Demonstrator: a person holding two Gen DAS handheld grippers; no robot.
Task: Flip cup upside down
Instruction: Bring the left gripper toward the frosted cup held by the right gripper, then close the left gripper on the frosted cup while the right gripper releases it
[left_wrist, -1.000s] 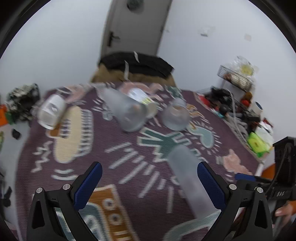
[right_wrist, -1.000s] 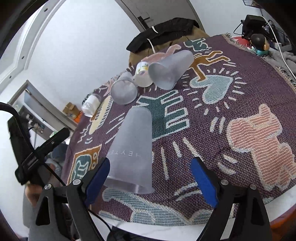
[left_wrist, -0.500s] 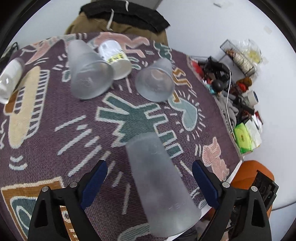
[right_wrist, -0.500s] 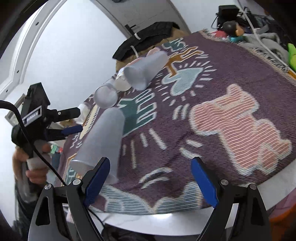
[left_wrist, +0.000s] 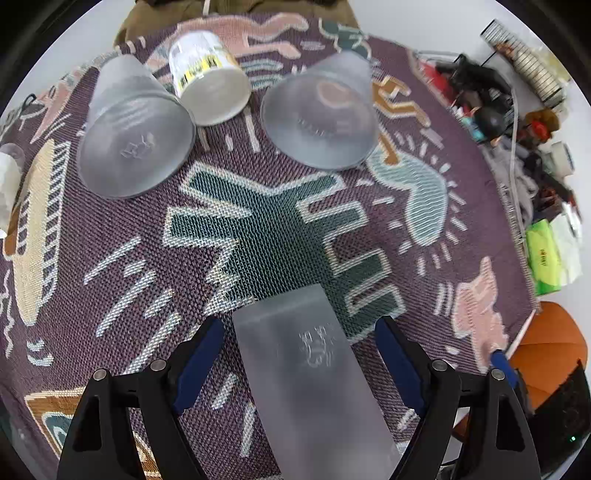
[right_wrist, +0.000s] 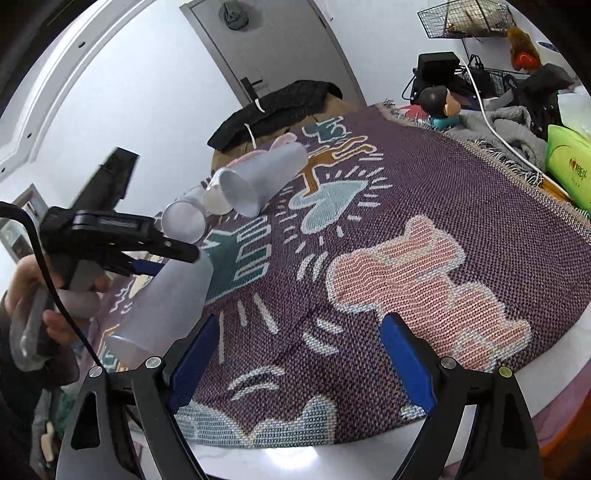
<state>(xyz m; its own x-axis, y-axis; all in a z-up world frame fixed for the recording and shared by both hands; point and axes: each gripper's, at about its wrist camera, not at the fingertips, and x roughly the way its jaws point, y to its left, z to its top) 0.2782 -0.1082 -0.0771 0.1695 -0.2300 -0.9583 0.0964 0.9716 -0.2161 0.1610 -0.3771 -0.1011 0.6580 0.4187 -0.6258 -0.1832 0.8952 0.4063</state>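
A tall frosted cup (left_wrist: 314, 376) stands upside down on the patterned rug, between the open fingers of my left gripper (left_wrist: 299, 362), which straddles it without touching. It also shows in the right wrist view (right_wrist: 166, 302), with the left gripper (right_wrist: 147, 254) around its top. My right gripper (right_wrist: 295, 365) is open and empty over the rug's near edge. Two more frosted cups (left_wrist: 136, 129) (left_wrist: 325, 118) lie on their sides farther back.
A white paper cup (left_wrist: 207, 77) lies on its side between the two lying frosted cups. Clutter, cables and a green tissue pack (left_wrist: 543, 258) sit along the table's right side. The rug (right_wrist: 424, 206) covers a round white table.
My left gripper has moved down and forward until its fingers straddle the upside-down cup. My right gripper has drawn back to the right, away from the cup.
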